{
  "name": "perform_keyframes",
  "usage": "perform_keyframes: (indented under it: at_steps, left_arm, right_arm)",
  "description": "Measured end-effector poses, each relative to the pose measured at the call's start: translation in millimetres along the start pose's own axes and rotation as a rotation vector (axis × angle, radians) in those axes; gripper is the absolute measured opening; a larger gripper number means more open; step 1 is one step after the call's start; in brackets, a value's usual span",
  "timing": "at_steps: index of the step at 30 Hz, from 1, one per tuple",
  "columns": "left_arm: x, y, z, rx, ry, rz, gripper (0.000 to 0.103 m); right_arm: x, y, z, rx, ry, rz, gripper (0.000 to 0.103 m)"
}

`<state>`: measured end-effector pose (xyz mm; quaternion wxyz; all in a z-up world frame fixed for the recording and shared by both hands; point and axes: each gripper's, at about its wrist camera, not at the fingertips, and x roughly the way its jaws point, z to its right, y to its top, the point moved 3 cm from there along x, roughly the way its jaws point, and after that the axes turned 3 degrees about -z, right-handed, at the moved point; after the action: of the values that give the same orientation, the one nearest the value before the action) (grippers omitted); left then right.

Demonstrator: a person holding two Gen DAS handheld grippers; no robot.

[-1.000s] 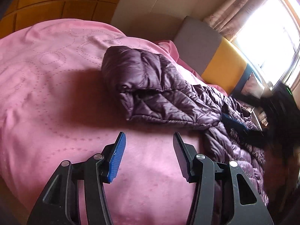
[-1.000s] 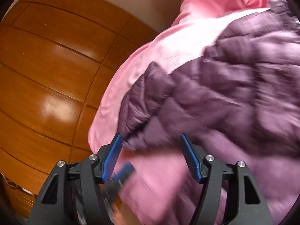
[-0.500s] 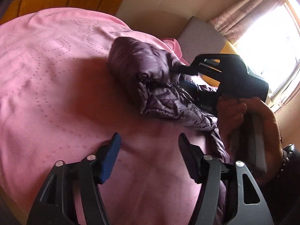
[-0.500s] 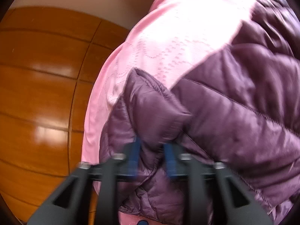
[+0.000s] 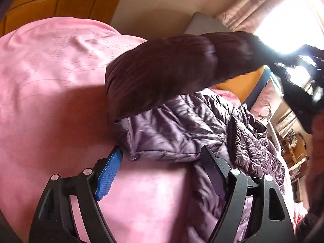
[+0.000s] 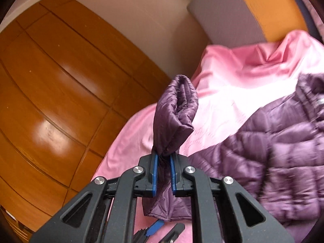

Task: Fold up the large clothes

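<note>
Two grippers (image 6: 163, 167) (image 5: 162, 174); one purple jacket (image 6: 273, 151)

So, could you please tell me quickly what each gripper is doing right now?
Left gripper: open, jaws just widening, holding nothing.
Right gripper: shut on the purple puffer jacket's sleeve.

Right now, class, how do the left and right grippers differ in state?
The right gripper is shut on the purple jacket's sleeve, lifted off the pink bedspread; the left gripper is open, holding nothing, its jaws just widened. Both have black frames and blue-padded fingers.
</note>
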<state>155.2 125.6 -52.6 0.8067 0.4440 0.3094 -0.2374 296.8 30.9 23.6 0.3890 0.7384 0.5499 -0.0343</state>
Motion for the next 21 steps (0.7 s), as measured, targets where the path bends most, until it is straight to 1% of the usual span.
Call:
perform_keyframes:
  at_steps: [2,5,8,10,14,16,17,19,20,21]
  left_arm:
    - [8,2,11,0.022,0.038,-0.011,0.078]
    - [16,3,21,0.044,0.072,-0.020,0.078]
    - [24,4,30,0.070,0.099,-0.036,0.078]
    - [32,3,34,0.087,0.132,-0.046,0.078]
    - [40,1,39,0.093,0.166,-0.061,0.078]
    - [44,2,42,0.091,0.173,-0.069,0.067]
    - [47,3,43,0.093,0.176,-0.076,0.063]
    - [51,4,46,0.111,0.179,-0.085,0.037]
    - [54,5,51,0.134,0.179,-0.090,0.031]
    - [55,5,54,0.153,0.182,-0.087,0.021]
  right_arm:
    - [-22,5,5,-0.003,-0.007,0.036,0.009]
    - [-56,10,17,0.003,-0.014,0.099,0.009]
    - [-94,16,36,0.018,-0.027,0.148,0.009]
    - [-114,18,52,0.045,-0.041,0.181,0.009]
    - [-150,19,86,0.091,-0.078,0.225,0.009]
    - [-168,19,104,0.118,-0.102,0.242,0.009]
    - [-174,18,112,0.131,-0.114,0.250,0.009]
    - [-185,13,131,0.160,-0.139,0.263,0.009]
    - [-192,12,138,0.173,-0.151,0.269,0.009]
    - [-201,8,148,0.188,-0.166,0.276,0.009]
